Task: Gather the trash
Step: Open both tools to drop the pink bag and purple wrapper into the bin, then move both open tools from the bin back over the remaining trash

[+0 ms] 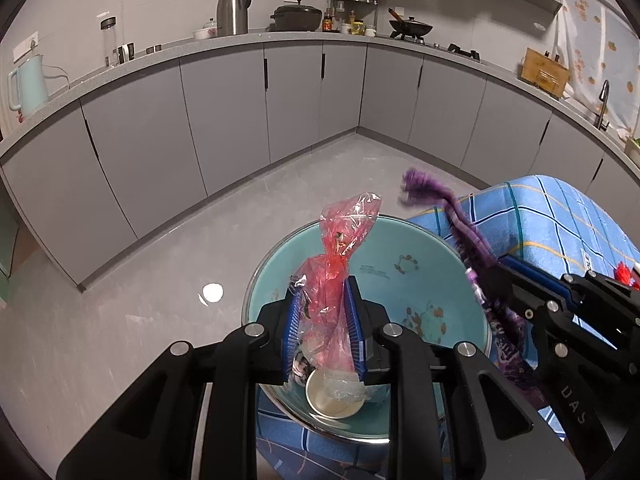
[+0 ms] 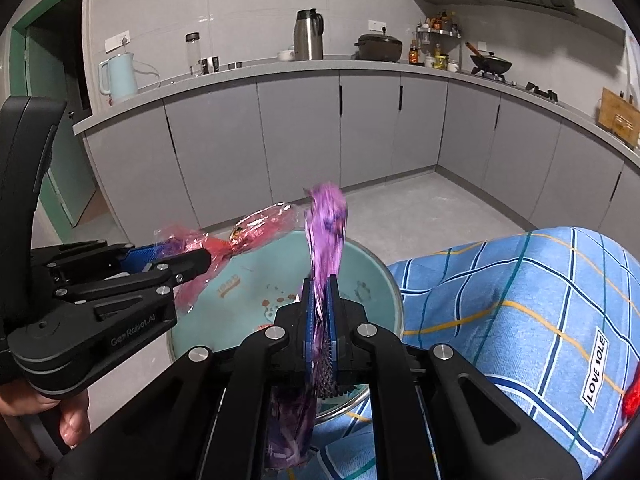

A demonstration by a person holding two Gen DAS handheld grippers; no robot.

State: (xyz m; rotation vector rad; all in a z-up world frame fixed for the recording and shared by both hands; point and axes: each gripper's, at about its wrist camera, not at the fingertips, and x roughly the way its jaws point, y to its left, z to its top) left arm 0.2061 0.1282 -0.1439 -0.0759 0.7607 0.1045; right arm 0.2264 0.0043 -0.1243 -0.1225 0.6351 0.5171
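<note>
My left gripper [image 1: 322, 304] is shut on a crumpled red plastic wrapper [image 1: 340, 236] and holds it over a light blue bowl [image 1: 400, 248]. A small white cup [image 1: 334, 396] lies in the bowl below the wrapper. My right gripper [image 2: 320, 292] is shut on a purple wrapper [image 2: 326, 224] that sticks up over the same bowl [image 2: 360, 260]. In the right wrist view the left gripper [image 2: 200, 260] comes in from the left with the red wrapper [image 2: 256, 228]. In the left wrist view the right gripper [image 1: 486, 280] comes in from the right with the purple wrapper [image 1: 436, 196].
The bowl stands on a table with a blue checked cloth [image 2: 520, 300]. Grey kitchen cabinets [image 1: 224, 120] run around the room under a counter with a kettle [image 2: 118, 72], a steel jug [image 1: 232, 8], a pot [image 1: 298, 16] and a wok [image 1: 412, 26]. Grey floor [image 1: 120, 320] lies below.
</note>
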